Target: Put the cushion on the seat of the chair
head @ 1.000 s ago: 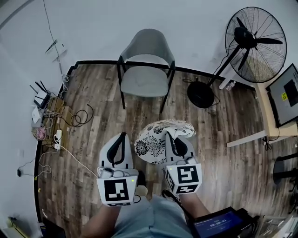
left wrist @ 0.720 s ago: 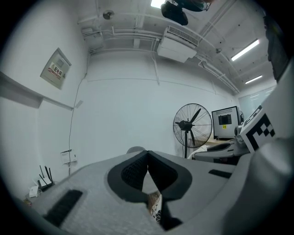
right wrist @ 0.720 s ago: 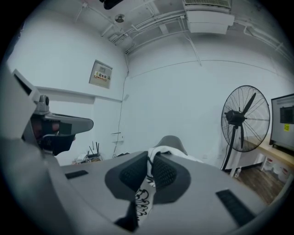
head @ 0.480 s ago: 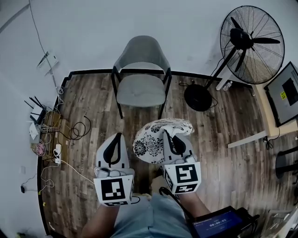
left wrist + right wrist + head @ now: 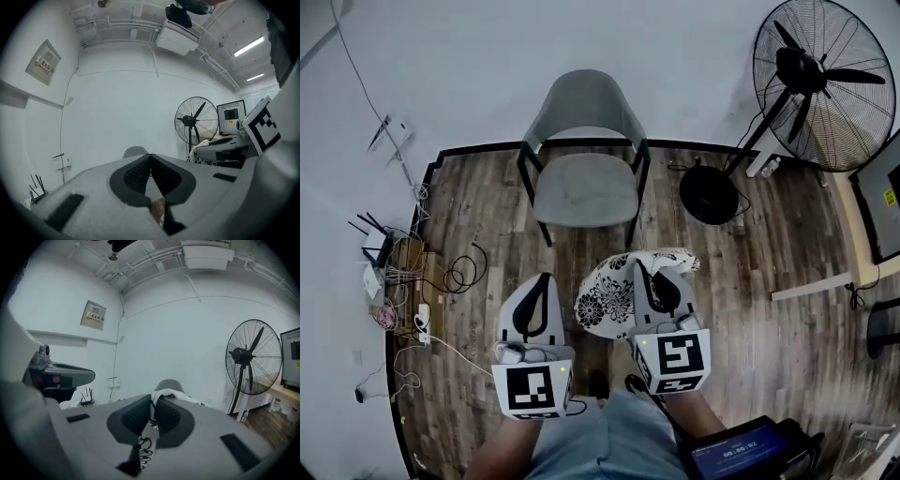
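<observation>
The cushion [image 5: 605,295] hangs pinched in the right gripper [image 5: 640,273], near the chair [image 5: 586,187], not on its seat yet. The left gripper [image 5: 546,279] is closed and empty.

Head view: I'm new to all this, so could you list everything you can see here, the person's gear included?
chair: one, grey with black legs, by the far wall, seat bare
cushion: one, white with black flower print, held above the floor in front of the chair
fan: one, black, standing at upper right
routers and cables: a cluster, by the left wall
monitor: one, dark, on a desk at the right edge
screen: one, lit blue, bottom right
floor: brown wood planks
left hand-held gripper: white, jaws shut, empty
right hand-held gripper: white, shut on the cushion's edge
person's lap: bottom centre
</observation>
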### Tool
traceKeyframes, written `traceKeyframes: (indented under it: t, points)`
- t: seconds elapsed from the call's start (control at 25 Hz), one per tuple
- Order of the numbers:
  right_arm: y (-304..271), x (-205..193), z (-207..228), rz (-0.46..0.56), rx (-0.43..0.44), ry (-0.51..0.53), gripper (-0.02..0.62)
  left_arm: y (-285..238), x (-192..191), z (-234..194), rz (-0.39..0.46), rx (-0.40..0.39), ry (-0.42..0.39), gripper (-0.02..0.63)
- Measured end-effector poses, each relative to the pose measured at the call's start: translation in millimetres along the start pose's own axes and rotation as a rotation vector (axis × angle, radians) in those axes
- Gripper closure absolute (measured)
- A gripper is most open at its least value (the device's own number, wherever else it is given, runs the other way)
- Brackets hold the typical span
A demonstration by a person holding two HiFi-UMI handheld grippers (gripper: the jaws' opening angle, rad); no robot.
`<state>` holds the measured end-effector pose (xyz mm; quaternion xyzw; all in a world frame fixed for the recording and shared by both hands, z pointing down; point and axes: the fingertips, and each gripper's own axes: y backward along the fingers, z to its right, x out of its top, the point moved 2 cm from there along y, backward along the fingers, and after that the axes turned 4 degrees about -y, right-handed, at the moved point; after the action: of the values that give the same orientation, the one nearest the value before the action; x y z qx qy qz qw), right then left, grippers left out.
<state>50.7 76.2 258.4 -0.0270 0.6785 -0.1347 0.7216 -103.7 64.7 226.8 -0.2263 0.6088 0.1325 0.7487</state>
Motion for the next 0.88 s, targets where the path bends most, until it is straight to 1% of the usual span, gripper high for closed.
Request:
traceKeyframes:
  t: [0.24, 0.36, 0.48, 0.72, 0.88]
  points:
    - [-62, 18, 35, -0.001, 0.045, -0.006, 0.579, -78, 1, -1, -0.052, 0.005, -0.029, 0.603]
    - [-93, 35, 57, 0.007, 0.074, -0.01, 0.578, -117, 14, 1, -0.06, 0.012, -0.027, 0.603]
    - [-123, 48, 79, 0.014, 0.097, -0.013, 0.578, -149, 25, 1, -0.057, 0.032, -0.047, 0.603]
    - [-174, 70, 105, 0.018, 0.139, 0.001, 0.578, -191, 50, -14, -0.033, 0.098, -0.049, 0.603]
    - [-202, 80, 108, 0.012, 0.161, 0.009, 0.578, -204, 55, -32, -0.032, 0.139, -0.04, 0.603]
